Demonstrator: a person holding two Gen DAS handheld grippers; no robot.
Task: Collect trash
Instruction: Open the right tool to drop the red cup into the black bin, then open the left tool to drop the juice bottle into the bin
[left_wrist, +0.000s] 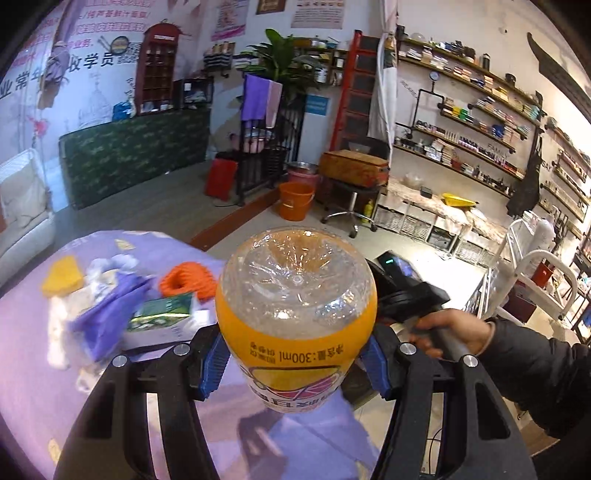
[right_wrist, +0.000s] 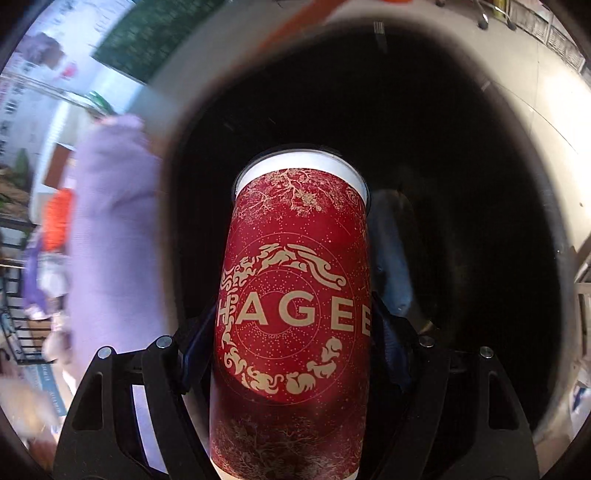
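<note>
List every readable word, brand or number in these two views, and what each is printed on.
"净含量:300ml", seen upside down: orange label of the plastic bottle held in the left gripper.
"HAGEE", cut off at both sides of the cup: red paper cup held in the right gripper.
"收学员": large characters on the wall banner.
Too small or blurred: the green carton, the wall posters, the bottle's lower label.

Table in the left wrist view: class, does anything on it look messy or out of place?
Yes. A green carton lies tipped among crumpled purple cloth and white scraps on the table, a loose jumble rather than tidy items.
</note>
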